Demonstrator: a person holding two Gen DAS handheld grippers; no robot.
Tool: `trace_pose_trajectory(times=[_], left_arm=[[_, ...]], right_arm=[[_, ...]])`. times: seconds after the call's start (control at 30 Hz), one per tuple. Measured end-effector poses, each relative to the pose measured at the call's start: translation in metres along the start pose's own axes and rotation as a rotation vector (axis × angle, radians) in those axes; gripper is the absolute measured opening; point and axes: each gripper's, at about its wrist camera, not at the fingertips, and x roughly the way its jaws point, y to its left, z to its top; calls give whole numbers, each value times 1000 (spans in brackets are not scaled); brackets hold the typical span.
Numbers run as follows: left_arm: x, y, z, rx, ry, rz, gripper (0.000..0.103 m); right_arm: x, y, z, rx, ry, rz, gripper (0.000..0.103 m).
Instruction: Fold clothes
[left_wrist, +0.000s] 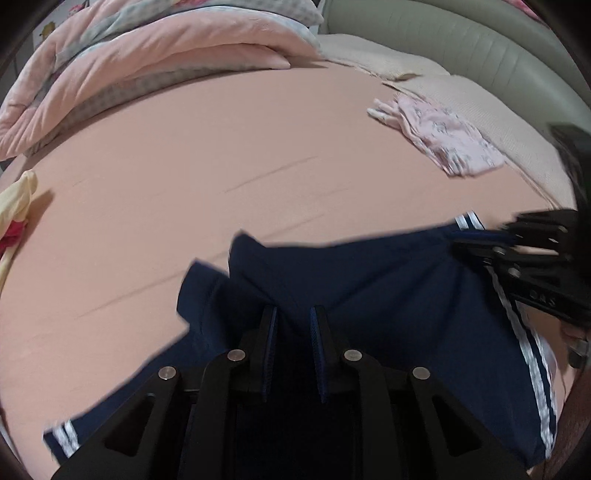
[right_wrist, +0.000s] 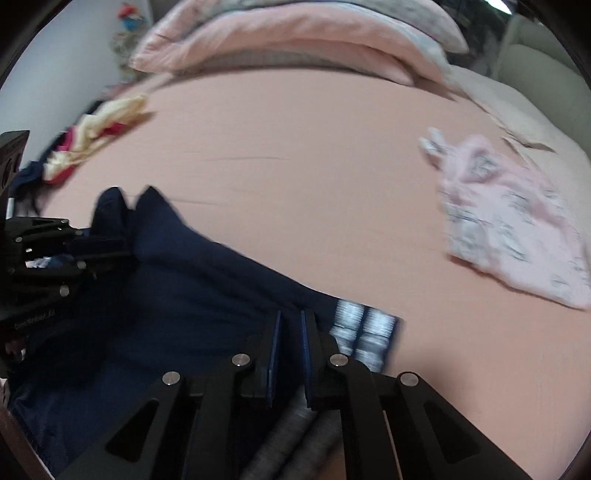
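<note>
Navy shorts (left_wrist: 369, 288) with white side stripes (left_wrist: 532, 354) lie partly lifted on the pink bed sheet (left_wrist: 184, 184). At the bottom of the left wrist view, my left gripper (left_wrist: 294, 314) is shut on a raised fold of the navy cloth. My right gripper (left_wrist: 454, 240) comes in from the right and pinches the shorts' striped corner. In the right wrist view the shorts (right_wrist: 184, 295) stretch to the left. There my right gripper (right_wrist: 291, 315) is shut on the cloth beside the striped hem (right_wrist: 365, 328), and my left gripper (right_wrist: 129, 251) grips the far bunched end.
A pink patterned garment (left_wrist: 454, 144) (right_wrist: 517, 229) lies on the sheet to the right. A yellow and red heap of clothes (left_wrist: 14, 206) (right_wrist: 92, 136) sits at the left edge. A pink quilt (left_wrist: 147, 66) is piled at the back, beside a beige padded headboard (left_wrist: 461, 37).
</note>
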Motion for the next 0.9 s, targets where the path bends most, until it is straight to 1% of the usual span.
trace_pose_trajectory(times=[0.03,0.1,0.13,0.23,0.27,0.3,0.33,0.4,0.5,0.57,0.63,0.67,0.73,0.8,0.83,0.9], left_arm=[[3,1,4,0,-9,23,16],[8,5,9,-12,-25,74,16],[9,7,12,-30,-23,75,16],[-15,7,10,-85,-31,-3,16],[-25,6,5,-82,-34,-17,16],[-36,2,-4,-56,-28,-2,16],[-47,-3,-15,-25,-18,30,16],[-66,-6,-42,-14,23,76,16],[-88,0,-83,-77,90,118,16],[-103,4,-112,-134,99,134,16],[-114,5,-137,-196,95,119,16],[-118,6,-150,-218,99,119,16],[-126,6,-176,-239,110,136,16],[-128,-3,-194,-200,101,170,17],[-129,-9,-197,-162,94,201,17],[-133,-17,-204,-107,106,270,17]], right_arm=[[-2,-5,-3,1,4,-41,5],[-5,-20,-9,56,13,-31,5],[-7,-23,-10,69,12,-29,5],[-14,-28,-10,92,-5,-31,5],[-19,-29,-10,105,-15,-20,11],[-24,-28,-9,114,-25,5,12],[-31,-25,-8,112,-33,32,12],[-47,-15,-8,98,-47,80,12],[-71,9,-25,103,-40,169,12],[-90,35,-46,111,-22,254,13],[-95,57,-64,85,11,305,15],[-95,67,-75,61,34,306,16],[-86,86,-106,4,123,253,16],[-85,91,-129,-36,129,198,16],[-89,90,-136,-54,117,167,16],[-98,85,-143,-60,111,83,16]])
